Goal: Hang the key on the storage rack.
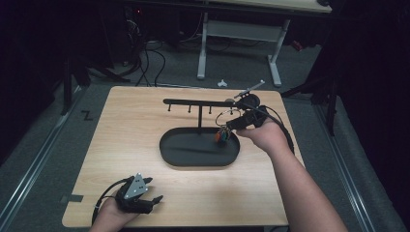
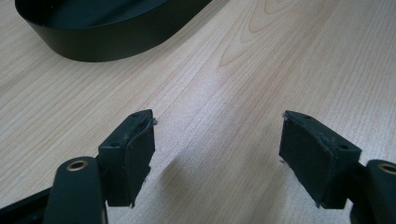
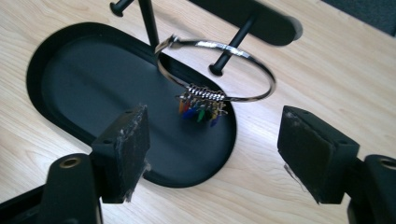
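Where it hangs from a peg (image 3: 223, 59) of the black stand (image 1: 199, 102), the bracelet (image 3: 219, 70) is a thin silver hoop, polished, nearly round. A short coil of wire wraps its lower arc, and a cluster of small coloured charms (image 3: 198, 109) dangles from it: orange, red, blue, green among them. It sits over the right end of the tray (image 1: 174, 157).

Tray: oval, matte black, low upright wall, flat floor. Stand: slim post rising from the tray, flat crossbar with short round-headed pegs beneath. Table (image 1: 135, 125): pale wood-grain laminate, smooth.

Right gripper (image 3: 212, 154): jaws wide apart, square black pads scuffed at the edges, nothing between them; bracelet just beyond, untouched. Left gripper (image 2: 217, 158): jaws likewise wide, empty, low over bare table near the front edge, well apart from the tray.
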### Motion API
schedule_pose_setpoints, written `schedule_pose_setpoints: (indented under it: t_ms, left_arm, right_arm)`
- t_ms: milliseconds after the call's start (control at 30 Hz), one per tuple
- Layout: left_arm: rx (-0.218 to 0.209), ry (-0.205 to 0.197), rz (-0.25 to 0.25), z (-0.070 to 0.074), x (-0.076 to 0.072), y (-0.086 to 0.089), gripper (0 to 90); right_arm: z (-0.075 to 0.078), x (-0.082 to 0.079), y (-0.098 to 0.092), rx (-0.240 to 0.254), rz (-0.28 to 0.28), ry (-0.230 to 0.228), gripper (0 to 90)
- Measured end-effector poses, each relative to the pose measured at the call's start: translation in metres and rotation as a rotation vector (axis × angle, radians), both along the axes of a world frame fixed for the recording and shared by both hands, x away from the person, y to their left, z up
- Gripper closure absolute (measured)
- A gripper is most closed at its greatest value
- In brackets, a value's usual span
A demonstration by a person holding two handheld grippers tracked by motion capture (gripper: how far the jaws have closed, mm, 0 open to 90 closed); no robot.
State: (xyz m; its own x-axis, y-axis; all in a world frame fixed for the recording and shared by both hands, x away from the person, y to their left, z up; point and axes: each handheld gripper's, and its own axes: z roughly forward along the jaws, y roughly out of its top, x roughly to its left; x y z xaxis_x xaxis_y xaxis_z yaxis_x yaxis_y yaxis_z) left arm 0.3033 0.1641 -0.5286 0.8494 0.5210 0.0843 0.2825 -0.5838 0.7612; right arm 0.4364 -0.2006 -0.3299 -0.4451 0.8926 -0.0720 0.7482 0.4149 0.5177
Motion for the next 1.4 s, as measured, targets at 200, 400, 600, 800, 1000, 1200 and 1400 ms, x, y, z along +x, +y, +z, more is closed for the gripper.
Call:
schedule_pose_setpoints:
  t_ms: [200, 400, 600, 800, 1000, 1200, 1400]
  left_arm:
    - [0.002, 0.004, -0.001, 0.0, 0.0, 0.0, 27.0]
    - [0.0, 0.006, 0.001, -0.001, 0.0, 0.0, 27.0]
    - [0.0, 0.005, 0.001, -0.001, 0.0, 0.0, 27.1]
    - [0.005, 0.008, 0.001, -0.002, 0.0, -0.001, 27.1]
    - [-0.001, 0.001, 0.008, -0.001, 0.0, 0.0, 27.4]
    - [-0.045, -0.001, 0.02, 0.003, 0.001, 0.002, 27.7]
    - [-0.074, 0.002, 0.034, 0.005, 0.001, 0.002, 27.6]
  right_arm:
    - [-0.015, -0.013, 0.002, 0.014, -0.001, -0.039, 23.5]
    - [-0.029, -0.026, 0.003, 0.035, 0.007, -0.061, 21.2]
    - [-0.052, -0.041, -0.003, 0.055, 0.017, -0.127, 18.9]
    - [-0.082, -0.055, -0.014, 0.054, -0.031, -0.194, 14.9]
    - [-0.112, -0.07, -0.025, 0.106, -0.052, -0.213, 13.8]
    - [-0.144, -0.097, -0.04, 0.187, -0.081, -0.298, 14.0]
    - [-0.188, -0.153, -0.049, 0.276, -0.123, -0.389, 14.0]
